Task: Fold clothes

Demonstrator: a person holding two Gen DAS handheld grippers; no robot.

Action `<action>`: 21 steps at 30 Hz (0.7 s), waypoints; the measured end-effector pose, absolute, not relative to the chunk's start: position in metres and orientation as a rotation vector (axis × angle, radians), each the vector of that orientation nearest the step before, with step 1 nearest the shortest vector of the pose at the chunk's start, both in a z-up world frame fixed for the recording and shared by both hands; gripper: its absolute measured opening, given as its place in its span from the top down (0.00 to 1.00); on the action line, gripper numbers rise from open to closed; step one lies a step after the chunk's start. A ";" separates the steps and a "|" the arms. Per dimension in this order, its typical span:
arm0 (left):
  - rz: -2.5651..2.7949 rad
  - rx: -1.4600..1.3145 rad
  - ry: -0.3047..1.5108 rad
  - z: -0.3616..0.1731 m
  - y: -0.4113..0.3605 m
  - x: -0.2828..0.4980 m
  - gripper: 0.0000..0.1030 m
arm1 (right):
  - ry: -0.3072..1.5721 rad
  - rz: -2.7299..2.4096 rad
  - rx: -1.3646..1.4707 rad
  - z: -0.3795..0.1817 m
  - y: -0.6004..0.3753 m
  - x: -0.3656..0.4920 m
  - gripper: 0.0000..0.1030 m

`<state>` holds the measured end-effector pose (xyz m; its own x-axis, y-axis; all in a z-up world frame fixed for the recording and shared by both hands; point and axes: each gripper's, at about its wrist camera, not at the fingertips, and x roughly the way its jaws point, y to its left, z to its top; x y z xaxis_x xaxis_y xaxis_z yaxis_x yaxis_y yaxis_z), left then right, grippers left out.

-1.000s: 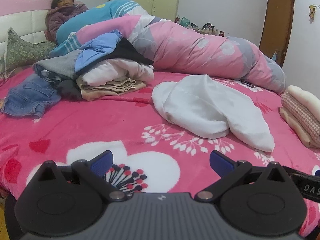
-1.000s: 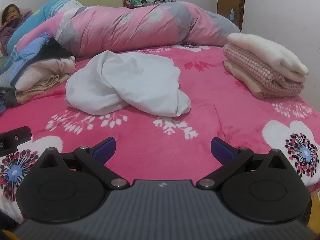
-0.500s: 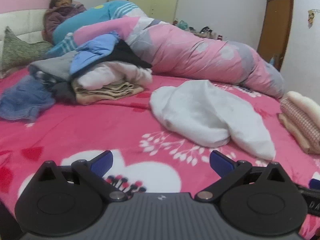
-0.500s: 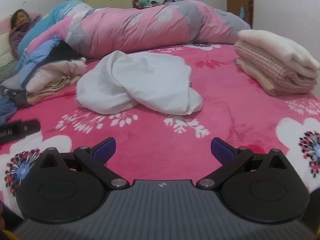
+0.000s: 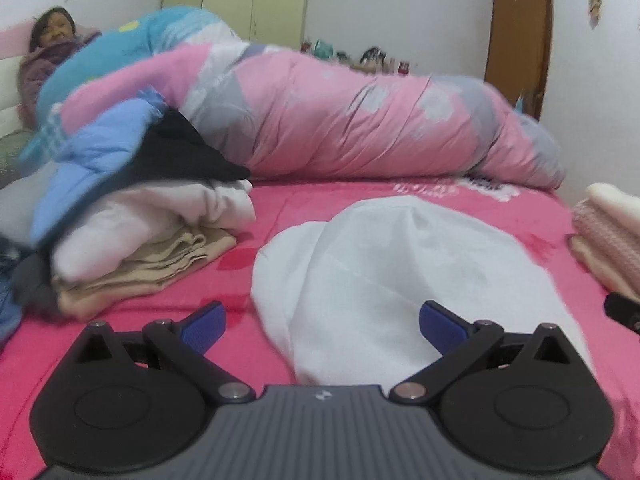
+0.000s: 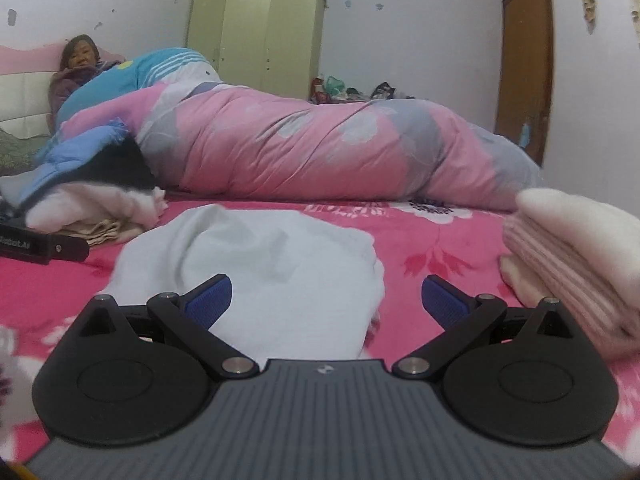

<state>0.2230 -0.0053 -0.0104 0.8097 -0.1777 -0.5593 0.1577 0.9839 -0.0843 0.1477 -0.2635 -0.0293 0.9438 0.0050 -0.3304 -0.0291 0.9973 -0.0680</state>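
left wrist view: left gripper point(image 5: 320, 322) and right gripper point(image 6: 326, 292) both spread, empty, low at crumpled white garment point(image 5: 392, 276) on bed point(image 5: 260, 216). pinch edges w/ care, not blanket.

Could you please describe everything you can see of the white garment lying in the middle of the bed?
The white garment is a plain, thin-looking cloth, unfolded and loosely bunched, with soft creases and a rounded lump on top. It lies on the pink flowered bedspread, between the pile of clothes and the folded stack. It does not appear to touch either. Both tongs, left and right, are open at its near edge, neither gripping it.
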 end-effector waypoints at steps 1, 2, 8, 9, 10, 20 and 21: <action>-0.182 -0.028 0.613 -0.013 -0.009 0.239 0.00 | 0.338 0.034 -0.071 -0.033 -0.269 0.163 0.01; -0.184 -0.025 0.635 -0.019 -0.013 0.254 0.01 | 0.344 0.057 -0.077 -0.037 -0.277 0.180 0.01; -0.233 -0.032 0.755 -0.057 -0.035 0.307 0.41 | 0.517 0.091 0.009 -0.079 -0.303 0.270 0.08; -0.245 -0.028 0.757 -0.061 -0.037 0.307 0.46 | 0.544 0.100 0.016 -0.084 -0.304 0.278 0.23; -0.257 -0.024 0.758 -0.064 -0.038 0.307 0.57 | 0.568 0.108 0.021 -0.089 -0.303 0.283 0.41; -0.332 0.039 0.640 -0.040 -0.029 0.247 0.98 | 0.433 0.295 0.103 -0.066 -0.301 0.225 1.00; -0.344 0.040 0.628 -0.035 -0.027 0.236 0.98 | 0.422 0.317 0.102 -0.061 -0.299 0.214 1.00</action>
